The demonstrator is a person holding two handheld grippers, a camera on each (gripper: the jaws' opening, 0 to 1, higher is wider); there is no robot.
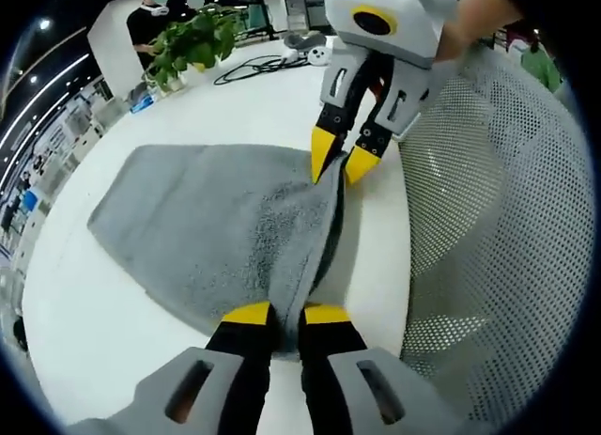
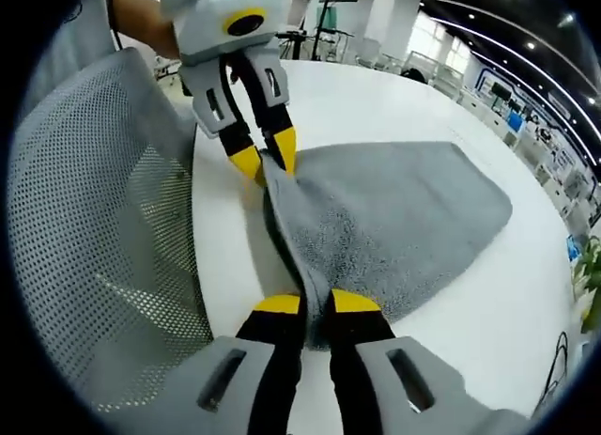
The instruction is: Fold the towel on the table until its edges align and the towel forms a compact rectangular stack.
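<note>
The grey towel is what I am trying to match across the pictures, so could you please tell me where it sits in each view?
Left gripper view: the grey towel spreads across the centre and left, its near edge running to the left gripper at the bottom.
Right gripper view: the towel spreads across the centre and right, its edge held by the right gripper at the bottom.
Shared landmark: the perforated mesh chair back.
</note>
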